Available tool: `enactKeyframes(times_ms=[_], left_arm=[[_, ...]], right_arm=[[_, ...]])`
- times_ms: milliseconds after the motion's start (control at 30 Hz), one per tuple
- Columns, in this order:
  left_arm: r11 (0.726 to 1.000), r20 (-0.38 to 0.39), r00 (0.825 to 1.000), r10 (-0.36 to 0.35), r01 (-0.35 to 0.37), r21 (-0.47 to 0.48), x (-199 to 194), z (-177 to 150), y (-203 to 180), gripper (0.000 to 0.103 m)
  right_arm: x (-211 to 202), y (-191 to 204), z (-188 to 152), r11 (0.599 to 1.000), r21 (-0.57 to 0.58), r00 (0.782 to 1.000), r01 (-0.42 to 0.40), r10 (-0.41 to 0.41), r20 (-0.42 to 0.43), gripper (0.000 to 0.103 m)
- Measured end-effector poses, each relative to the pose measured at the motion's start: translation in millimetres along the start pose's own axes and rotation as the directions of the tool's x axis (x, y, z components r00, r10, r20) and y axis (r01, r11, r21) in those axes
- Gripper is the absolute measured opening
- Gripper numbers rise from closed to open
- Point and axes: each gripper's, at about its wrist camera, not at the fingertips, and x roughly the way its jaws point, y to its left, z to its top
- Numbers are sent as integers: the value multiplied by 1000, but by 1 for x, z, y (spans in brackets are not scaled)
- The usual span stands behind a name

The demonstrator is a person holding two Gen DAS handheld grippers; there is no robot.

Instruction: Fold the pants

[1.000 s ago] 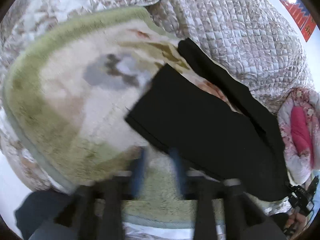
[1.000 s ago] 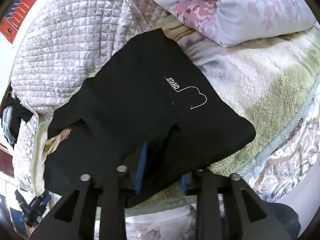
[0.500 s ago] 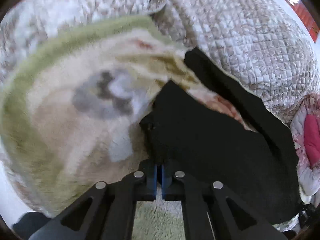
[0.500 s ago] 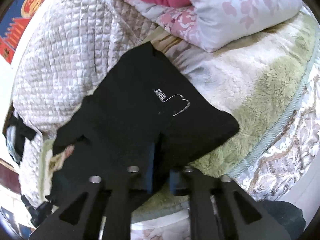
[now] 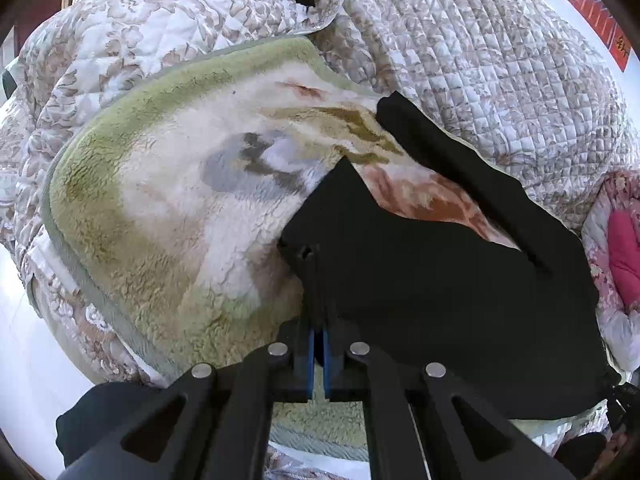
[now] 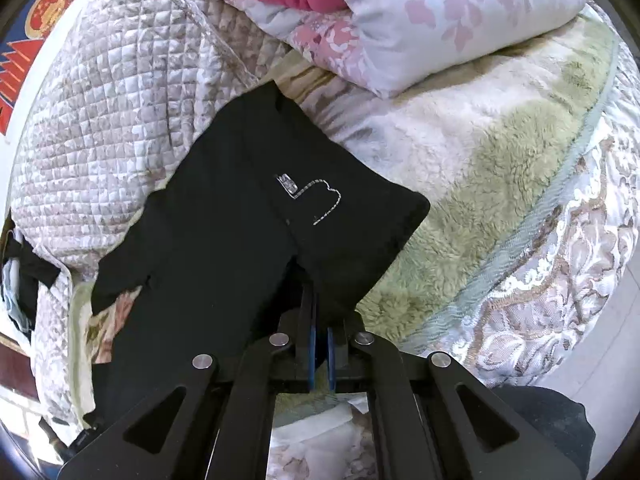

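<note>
Left wrist view: pants (image 5: 440, 280), black, soft and limp, lie on the fleece blanket (image 5: 160, 200) toward its right side, one leg running up toward the quilt (image 5: 500, 80). Left gripper (image 5: 319, 312) is pinched tight on the near left corner of the cloth.

Right wrist view: right gripper (image 6: 318, 312) is clamped on the pants' near edge, below the stitched pocket (image 6: 316, 200). Light, floppy fabric; it will likely sag between grips. Hems and corners look like the best holds.

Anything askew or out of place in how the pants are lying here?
Yes: the black pants lie askew, legs splayed apart, one narrow leg trailing onto the quilted cover. Both grippers pinch its near edge.
</note>
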Motion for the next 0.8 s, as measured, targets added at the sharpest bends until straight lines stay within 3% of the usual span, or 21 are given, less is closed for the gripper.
enactKeyframes(times_ms=[133, 233, 333, 467, 533, 600, 700, 800], left_arm=[[1000, -17, 1000, -5, 5, -1, 0, -7, 2, 5], [1000, -24, 1000, -5, 4, -19, -3, -7, 8, 7], [999, 15, 999, 30, -29, -38, -13, 1, 16, 9], [999, 75, 996, 47, -47, 1, -19, 21, 16, 14], [999, 71, 997, 8, -12, 51, -8, 34, 6, 39], [994, 62, 998, -16, 9, 112, 12, 46, -7, 47], [978, 19, 1000, -23, 18, 210, 47, 58, -29, 47], [945, 55, 997, 56, -71, 320, 67, 56, -49, 45]], right_arm=[[1, 0, -1, 1000, 7, 1000, -2, 2, -6, 5], [-5, 1, -1, 1000, 2, 1000, 10, -10, -3, 19], [-21, 2, -2, 995, -9, 992, 103, -102, 70, 42], [-40, 4, 2, 990, -22, 975, 140, -134, 179, 43], [-38, 14, 2, 991, -53, 977, 123, -112, 183, 43], [-32, 25, 1, 991, -88, 981, 103, -87, 172, 43], [-20, 43, -5, 987, -149, 989, 63, -42, 139, 43], [-10, 58, -8, 979, -199, 994, 31, -9, 112, 43]])
